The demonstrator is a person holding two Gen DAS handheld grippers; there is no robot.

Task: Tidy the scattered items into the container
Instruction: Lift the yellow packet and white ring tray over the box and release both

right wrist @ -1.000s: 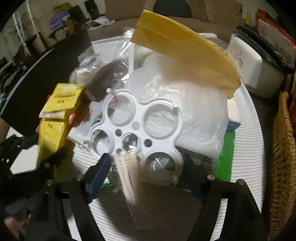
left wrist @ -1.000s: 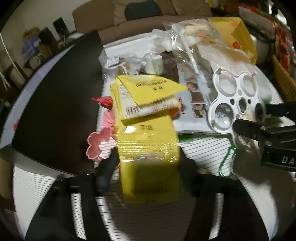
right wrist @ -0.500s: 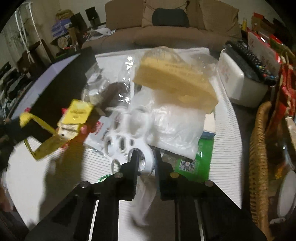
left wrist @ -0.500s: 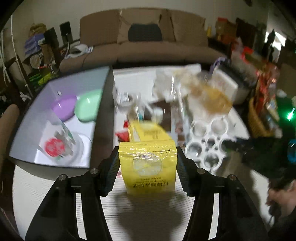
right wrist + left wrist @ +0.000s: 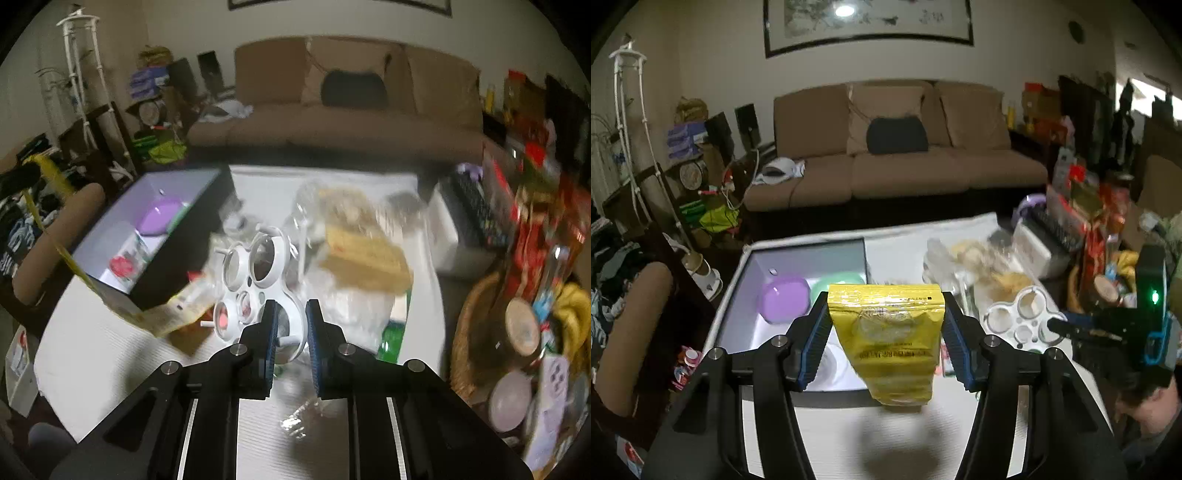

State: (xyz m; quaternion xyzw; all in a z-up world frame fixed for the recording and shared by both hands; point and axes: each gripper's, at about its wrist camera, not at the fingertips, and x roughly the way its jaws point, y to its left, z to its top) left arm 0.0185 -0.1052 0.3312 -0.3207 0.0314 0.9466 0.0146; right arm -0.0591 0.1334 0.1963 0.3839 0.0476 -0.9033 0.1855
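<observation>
Hanging between the blue pads of the left gripper (image 5: 884, 332), the yellow packet (image 5: 892, 338) is pinched at both side edges and sags below them. A second ago it was low over the table beside a pink flower-shaped piece; now it is lifted clear, just in front of the open box (image 5: 798, 254), whose grey inside has come into view. In the box lie a purple lid (image 5: 783, 299) and a green one (image 5: 836, 282) side by side against the far wall.

The right gripper (image 5: 290, 332) stood wide around the white ring tray (image 5: 255, 280) a second ago — its jaws have since closed to a narrow gap. A clear plastic bag (image 5: 299, 421) hangs from between the pads, though blur hides exactly where they bite. The white ring tray sits on the table (image 5: 110, 350) to the right of the box, with a yellowish bundle in plastic wrap (image 5: 364, 254) beyond it — farther from the box.
</observation>
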